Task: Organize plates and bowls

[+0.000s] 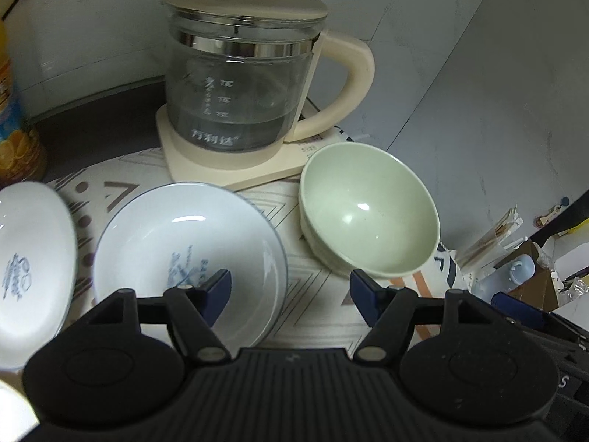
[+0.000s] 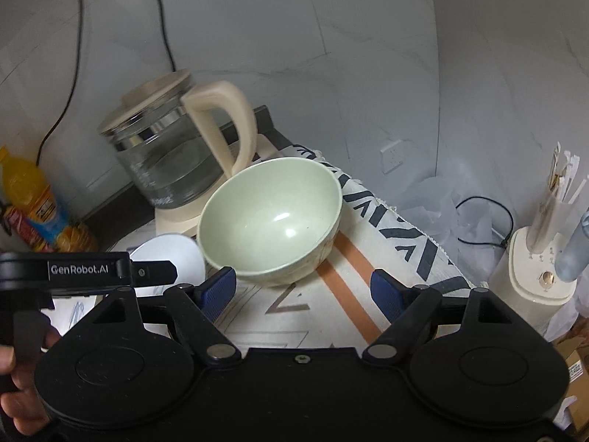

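We have stacked nothing yet, by our reading: the green bowl [image 2: 270, 221] sits alone just in front of the kettle [image 2: 165, 154], and the white plate [image 1: 189, 261] lies beside it on the worktop [image 2: 331, 305]. Another white dish [image 1: 33, 258] shows beyond the plate, farther from the kettle. The bowl looks smooth, glossy, empty. Left hand-held gripper [image 1: 291, 294] and right hand-held gripper [image 2: 303, 291] both stand released, grasping nothing.

Dim, cool indoor light; glare spots inside the green bowl [image 1: 368, 213]; fisheye edges dark and blurred.
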Available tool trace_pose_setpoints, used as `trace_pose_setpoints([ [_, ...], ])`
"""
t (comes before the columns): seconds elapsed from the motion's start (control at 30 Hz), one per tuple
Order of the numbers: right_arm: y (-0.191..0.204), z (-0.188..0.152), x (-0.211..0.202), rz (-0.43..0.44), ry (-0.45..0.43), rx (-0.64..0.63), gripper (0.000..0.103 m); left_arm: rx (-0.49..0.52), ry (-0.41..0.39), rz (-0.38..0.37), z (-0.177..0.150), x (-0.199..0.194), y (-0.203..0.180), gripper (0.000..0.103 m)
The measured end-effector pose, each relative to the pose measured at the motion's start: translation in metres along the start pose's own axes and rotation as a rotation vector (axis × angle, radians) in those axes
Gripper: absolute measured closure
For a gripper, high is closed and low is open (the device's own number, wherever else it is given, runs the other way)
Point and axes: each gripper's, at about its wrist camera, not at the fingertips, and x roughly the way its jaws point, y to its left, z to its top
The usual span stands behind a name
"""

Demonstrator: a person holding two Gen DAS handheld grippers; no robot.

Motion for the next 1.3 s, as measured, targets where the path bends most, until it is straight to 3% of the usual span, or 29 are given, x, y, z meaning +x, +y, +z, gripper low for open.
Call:
trace_pose_setpoints([
  [0.33,-0.007,0.013,0.039,-0.007,0.031,0.081,0.025,-0.034,0.023,0.002,0.017,0.032,-0.002,0.034],
  [0.5,-0.006,0.008,0.058,-0.017,0.068,0.114,0.032,-0.074,0.054,-0.007,0.019,0.046,0.000,0.037],
  [0.6,-0.006,0.006,0.066,-0.014,0.095,0.132,0.042,-0.081,0.054,-0.025,0.019,0.051,0.000,0.040],
  [0.7,-0.005,0.004,0.074,-0.001,0.117,0.140,0.051,-0.086,0.067,-0.054,0.019,0.056,0.001,0.051],
  [0.8,-0.006,0.005,0.084,0.025,0.158,0.160,0.069,-0.072,0.086,-0.094,0.018,0.063,-0.002,0.067],
  [0.97,0.001,0.003,0.083,0.004,0.166,0.140,0.074,-0.106,0.104,-0.103,0.014,0.071,-0.003,0.086],
  [1.3,0.011,0.009,0.046,0.022,0.103,0.132,0.074,-0.129,0.063,-0.110,0.010,0.040,-0.002,0.086],
])
